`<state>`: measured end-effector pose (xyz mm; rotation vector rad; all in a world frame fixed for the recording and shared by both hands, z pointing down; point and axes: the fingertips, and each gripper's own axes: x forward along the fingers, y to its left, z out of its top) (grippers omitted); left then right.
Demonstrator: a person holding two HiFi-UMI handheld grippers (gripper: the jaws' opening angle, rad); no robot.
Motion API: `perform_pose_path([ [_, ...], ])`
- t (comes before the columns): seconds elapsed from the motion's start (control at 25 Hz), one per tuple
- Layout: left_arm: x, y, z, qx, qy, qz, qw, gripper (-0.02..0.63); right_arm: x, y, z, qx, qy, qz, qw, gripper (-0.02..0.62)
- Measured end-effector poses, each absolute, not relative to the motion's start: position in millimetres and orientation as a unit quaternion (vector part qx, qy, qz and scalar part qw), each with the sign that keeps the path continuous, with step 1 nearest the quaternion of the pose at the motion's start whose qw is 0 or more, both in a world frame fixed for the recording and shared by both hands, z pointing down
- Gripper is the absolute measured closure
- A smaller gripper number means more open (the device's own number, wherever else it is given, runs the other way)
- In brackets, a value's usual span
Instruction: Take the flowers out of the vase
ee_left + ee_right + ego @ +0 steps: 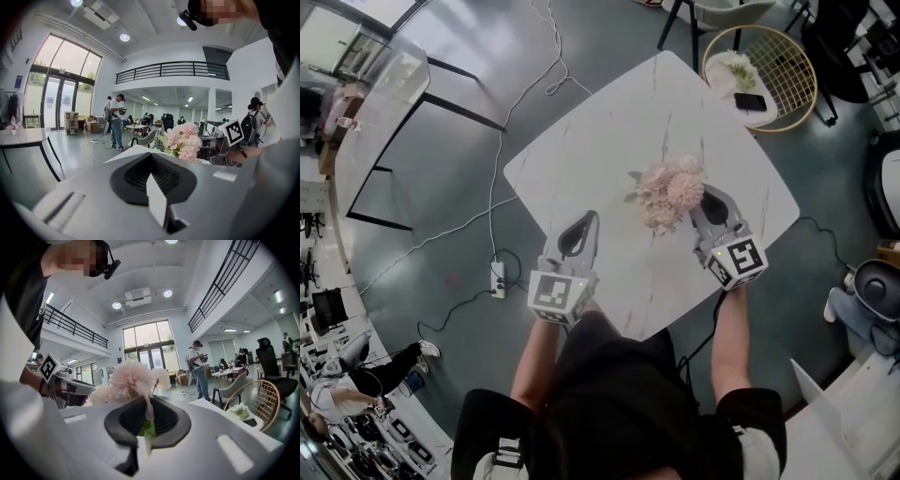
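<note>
Your table (609, 131) is a white slab with faint grey veins, a matt marble look and rounded corners; it stands on a smooth grey floor (441, 187).

The flowers (670, 195) stand near the middle of the table as one tight bunch; the blooms are pale pink, round and densely ruffled, with a few dull green leaves at the edge; the bunch hides whatever holds it, so you cannot make out the vase.

Your right hand-held gripper (705, 195) is at the right side of the bunch, touching it; in the right gripper view its ribbed black pads (164, 420) are clamped together on a green stem and leaf of the flowers (129, 378), with one full bloom standing just above the jaws.

Your left hand-held gripper (591, 220) rests low over the table to the left, apart from the bunch; in the left gripper view its jaws are together with nothing between them (151, 157), and the flowers (183, 140) show beyond its grey shell.

A round gold wire basket (802, 66) stands off the table's far right corner.
</note>
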<state>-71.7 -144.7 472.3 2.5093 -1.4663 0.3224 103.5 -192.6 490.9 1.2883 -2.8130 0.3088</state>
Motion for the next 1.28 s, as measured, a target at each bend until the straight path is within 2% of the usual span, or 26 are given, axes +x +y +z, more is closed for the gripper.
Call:
perform_pose_path([
  [1.28, -96, -122, 449, 0.858, -0.500, 0.087, 0.082, 0.598, 102, -182, 428, 0.434, -0.892, 0.103, -0.072, 0.592],
])
